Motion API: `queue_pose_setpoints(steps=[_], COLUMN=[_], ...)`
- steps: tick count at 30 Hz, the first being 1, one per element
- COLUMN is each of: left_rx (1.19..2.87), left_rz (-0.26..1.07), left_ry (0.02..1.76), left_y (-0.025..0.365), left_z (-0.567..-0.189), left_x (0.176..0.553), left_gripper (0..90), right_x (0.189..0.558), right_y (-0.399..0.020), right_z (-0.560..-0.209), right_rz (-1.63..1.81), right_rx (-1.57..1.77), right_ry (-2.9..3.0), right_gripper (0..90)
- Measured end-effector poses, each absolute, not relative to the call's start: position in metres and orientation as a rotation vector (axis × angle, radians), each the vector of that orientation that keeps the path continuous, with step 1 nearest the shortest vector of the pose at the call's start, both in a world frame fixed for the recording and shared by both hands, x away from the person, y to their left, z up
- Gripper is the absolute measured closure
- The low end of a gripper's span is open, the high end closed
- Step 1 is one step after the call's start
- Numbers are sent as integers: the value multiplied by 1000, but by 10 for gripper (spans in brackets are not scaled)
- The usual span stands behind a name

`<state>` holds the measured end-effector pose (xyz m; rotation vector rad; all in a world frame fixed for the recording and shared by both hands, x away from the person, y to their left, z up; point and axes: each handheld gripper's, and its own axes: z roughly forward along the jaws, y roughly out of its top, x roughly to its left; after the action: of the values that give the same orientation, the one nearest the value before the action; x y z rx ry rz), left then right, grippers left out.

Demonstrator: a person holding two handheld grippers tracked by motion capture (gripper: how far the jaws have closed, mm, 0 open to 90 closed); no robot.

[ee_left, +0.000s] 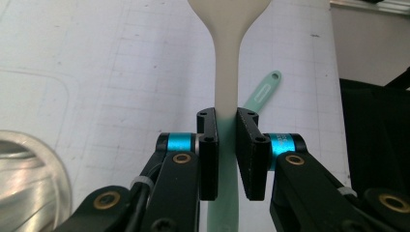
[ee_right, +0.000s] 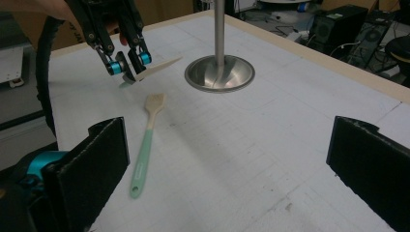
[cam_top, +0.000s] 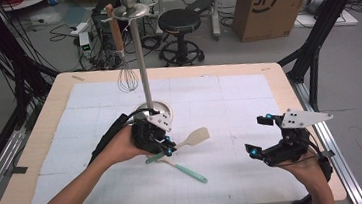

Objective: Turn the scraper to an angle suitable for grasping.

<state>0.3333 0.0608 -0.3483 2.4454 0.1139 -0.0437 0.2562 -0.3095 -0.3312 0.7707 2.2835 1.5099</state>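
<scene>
My left gripper [cam_top: 168, 148] is shut on the handle of a spatula [cam_top: 196, 137] with a cream blade and a mint-green handle, near the table's middle. In the left gripper view both pads clamp the spatula [ee_left: 226, 72] where cream meets green, and the blade points away from me. The right gripper view shows the left gripper [ee_right: 129, 64] holding the spatula [ee_right: 159, 66] just off the mat. A second mint-handled utensil [cam_top: 190, 172] with a pale head lies flat on the mat beside it. My right gripper [cam_top: 258, 135] hovers at the right side, jaws wide open, with nothing between them.
A metal stand, with a round base [cam_top: 165, 113] and a tall pole [cam_top: 140, 55], rises just behind the left gripper. A whisk [cam_top: 126, 78] hangs from its top disc. A white gridded mat [cam_top: 229, 97] covers the wooden table. Stools, boxes and cables stand beyond the far edge.
</scene>
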Motion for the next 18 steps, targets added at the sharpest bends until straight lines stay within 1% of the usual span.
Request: queue_pose_setpoints(steps=[7, 18], left_rx=[2461, 2487], left_rz=[-74, -69], left_ry=[98, 68], left_y=[43, 21], left_z=[-358, -369], left_x=[334, 335], left_gripper=[802, 803], right_x=[256, 255], right_y=[-310, -309], right_z=[-331, -330], right_rz=[1508, 1514], right_rx=[779, 766], right_ry=[2287, 2283], right_gripper=[0, 0])
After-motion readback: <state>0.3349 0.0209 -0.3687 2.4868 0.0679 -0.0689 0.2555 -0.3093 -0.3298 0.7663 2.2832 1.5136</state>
